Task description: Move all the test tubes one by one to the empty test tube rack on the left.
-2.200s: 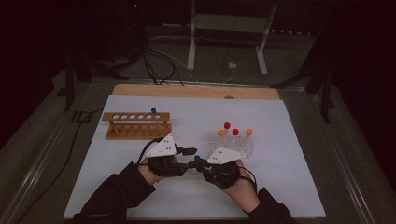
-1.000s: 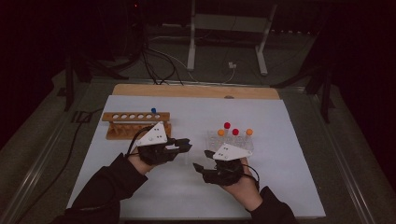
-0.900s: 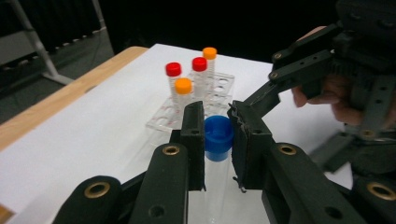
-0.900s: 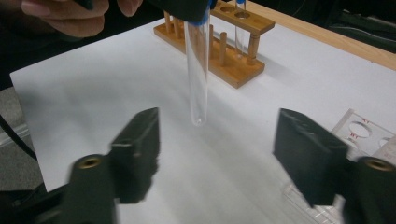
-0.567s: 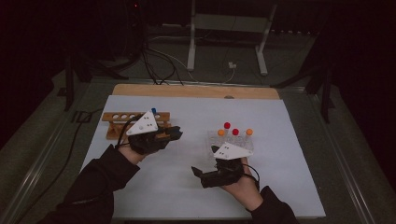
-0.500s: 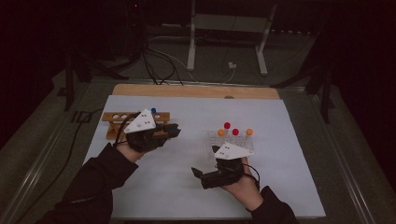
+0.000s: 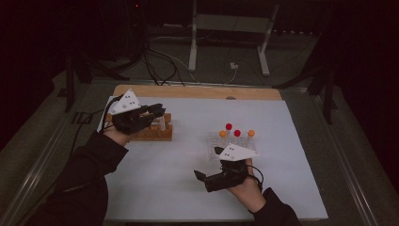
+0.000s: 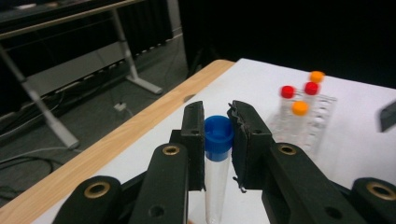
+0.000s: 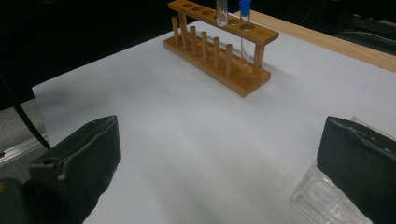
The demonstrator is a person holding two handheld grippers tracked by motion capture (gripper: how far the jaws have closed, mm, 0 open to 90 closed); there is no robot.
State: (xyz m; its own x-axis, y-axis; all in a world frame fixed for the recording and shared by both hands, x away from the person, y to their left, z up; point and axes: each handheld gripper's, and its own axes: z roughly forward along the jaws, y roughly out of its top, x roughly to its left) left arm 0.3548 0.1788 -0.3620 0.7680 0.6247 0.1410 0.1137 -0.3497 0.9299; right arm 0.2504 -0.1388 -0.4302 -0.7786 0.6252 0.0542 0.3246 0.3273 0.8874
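A clear tube with a blue cap [image 8: 218, 135] is pinched between the fingers [image 8: 245, 135] of the left gripper [image 7: 155, 113]. In the left gripper view, the pads are pressed on each side of the blue cap, and the clear body of the tube hangs down between the black fingers. In the high view, this gripper is held over the wooden rack [image 7: 155, 134] at about 10 o'clock on the white bench [image 7: 188, 188], and the tube is seen just above the right end of the rack. Whether the tube touches the rack cannot be told.

The right gripper [image 7: 207, 176] is held low over the bench at about 5 o'clock. Its fingers [image 9: 79, 158] are spread wide, after just being opened, and nothing is held between them. Only bare white bench is seen in the gap.

In the right gripper view, the wooden rack is seen at 12 o'clock, with a row of pegs along its front. A second blue-capped tube [image 9: 243, 28] is stood in a hole at the end of the rack, and the bottom of a clear tube is seen just beside it.

A clear plastic rack [image 7: 233, 141] is stood just behind the right hand. Two red-capped tubes [image 7: 229, 127] and two orange-capped tubes [image 7: 251, 133] are stood upright in it.
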